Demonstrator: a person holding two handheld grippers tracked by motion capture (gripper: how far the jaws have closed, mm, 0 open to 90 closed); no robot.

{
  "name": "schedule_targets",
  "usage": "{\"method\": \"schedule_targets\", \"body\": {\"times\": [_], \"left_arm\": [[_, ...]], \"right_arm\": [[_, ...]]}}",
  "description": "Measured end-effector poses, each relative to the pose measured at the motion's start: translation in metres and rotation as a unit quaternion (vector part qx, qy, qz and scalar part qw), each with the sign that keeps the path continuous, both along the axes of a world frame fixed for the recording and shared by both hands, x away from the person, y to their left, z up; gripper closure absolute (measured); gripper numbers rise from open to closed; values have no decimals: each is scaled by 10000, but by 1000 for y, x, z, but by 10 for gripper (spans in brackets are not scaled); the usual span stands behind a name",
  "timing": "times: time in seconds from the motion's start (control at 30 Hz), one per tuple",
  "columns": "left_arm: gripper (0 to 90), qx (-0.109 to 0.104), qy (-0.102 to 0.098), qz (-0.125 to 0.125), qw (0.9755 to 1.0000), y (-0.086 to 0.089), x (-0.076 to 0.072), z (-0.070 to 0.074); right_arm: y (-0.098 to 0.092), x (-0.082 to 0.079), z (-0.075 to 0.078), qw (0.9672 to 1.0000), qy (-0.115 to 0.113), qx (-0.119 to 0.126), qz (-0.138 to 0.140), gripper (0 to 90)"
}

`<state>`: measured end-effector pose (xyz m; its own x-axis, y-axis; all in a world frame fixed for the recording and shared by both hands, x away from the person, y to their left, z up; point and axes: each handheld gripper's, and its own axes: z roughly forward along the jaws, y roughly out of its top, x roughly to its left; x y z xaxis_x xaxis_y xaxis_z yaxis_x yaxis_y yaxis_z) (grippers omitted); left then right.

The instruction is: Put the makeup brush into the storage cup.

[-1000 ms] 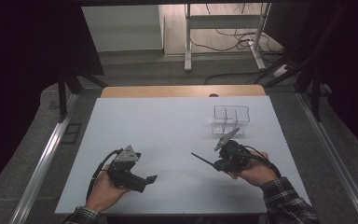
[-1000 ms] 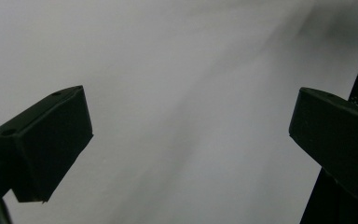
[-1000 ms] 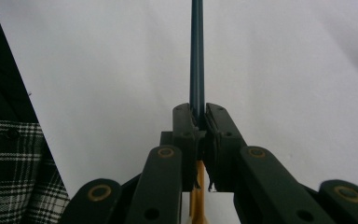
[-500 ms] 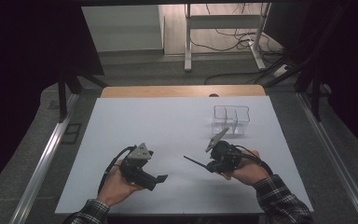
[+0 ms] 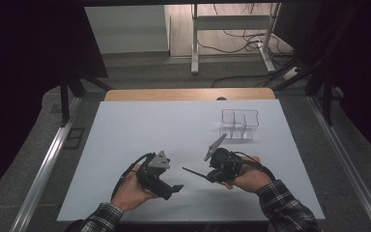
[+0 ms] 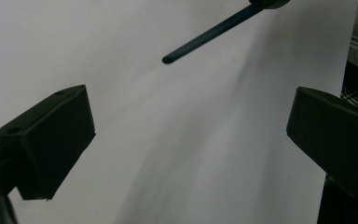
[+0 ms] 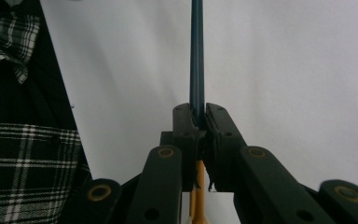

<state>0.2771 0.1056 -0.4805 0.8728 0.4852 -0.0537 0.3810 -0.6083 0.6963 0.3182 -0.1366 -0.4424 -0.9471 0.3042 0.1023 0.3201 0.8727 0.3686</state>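
We see the right gripper (image 7: 196,122) clamped on a thin dark stick (image 7: 196,51), its 2 jaws pressed against the stick's sides near 1 end. In the right gripper view the stick runs straight out from the jaws over the white table (image 7: 298,60), with a yellowish part showing below the clamp. From the high view, the right gripper (image 5: 208,175) sits at the near right of the table, held in the right hand (image 5: 249,176), and the stick (image 5: 194,173) points toward the left gripper (image 5: 176,188).

The left gripper's 2 jaws (image 6: 186,135) stand wide apart with nothing between them. In the left gripper view the stick's free tip (image 6: 205,36) hangs above the table (image 6: 121,46), beyond the jaws and clear of them. The left hand (image 5: 130,188) holds that gripper at the near left, close to the right one but not touching.

Farther back on the right stands a clear box (image 5: 240,124) with 3 compartments, well apart from both grippers. A plaid sleeve (image 5: 287,212) covers the right forearm.
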Motion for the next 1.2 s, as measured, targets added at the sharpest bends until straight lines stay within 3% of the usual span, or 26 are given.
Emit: {"method": "schedule_targets", "body": {"times": [0.47, 0.67, 1.0, 1.13, 1.2], "left_arm": [[135, 345, -274, -341, 9984, -17, -1, -4], [286, 428, -379, -478, 9972, -19, -5, -3], [546, 682, -567, -769, 9931, -22, -10, -4], [693, 818, -611, -1037, 9893, -23, -13, -5], [783, 872, -535, -1266, 9867, -25, -14, -6]], "right_arm": [[21, -8, 1, 9993, 141, -28, 348, 835], [28, -11, 2, 9988, 206, -56, 440, 835], [33, -13, 3, 9977, 319, -133, 587, 835], [33, -13, 2, 9976, 321, -148, 593, 831], [32, -12, 2, 9981, 175, -118, 581, 797]]}}
